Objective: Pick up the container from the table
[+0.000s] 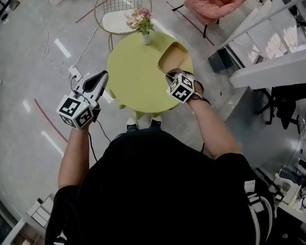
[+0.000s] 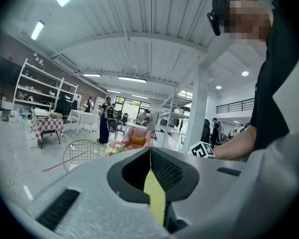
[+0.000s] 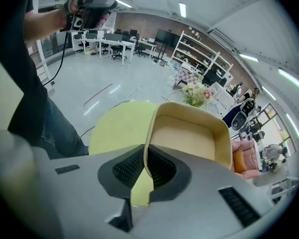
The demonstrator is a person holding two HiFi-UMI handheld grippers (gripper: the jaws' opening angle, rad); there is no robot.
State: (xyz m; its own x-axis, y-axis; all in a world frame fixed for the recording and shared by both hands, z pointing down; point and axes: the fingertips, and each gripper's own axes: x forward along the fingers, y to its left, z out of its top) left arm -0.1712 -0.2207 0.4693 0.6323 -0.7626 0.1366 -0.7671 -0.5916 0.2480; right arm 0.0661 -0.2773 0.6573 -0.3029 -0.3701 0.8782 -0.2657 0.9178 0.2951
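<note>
Right claw is clenched on the near wall of the container, a shallow beige tray with its open side facing the camera. Container is held over the right part of the round yellow-green bench; whether it touches the top cannot be told. Vase of flowers stands at the far edge of the bench, with a wire chair behind it. Left claw is off the bench's left side, jaws together, gripping nothing.
</note>
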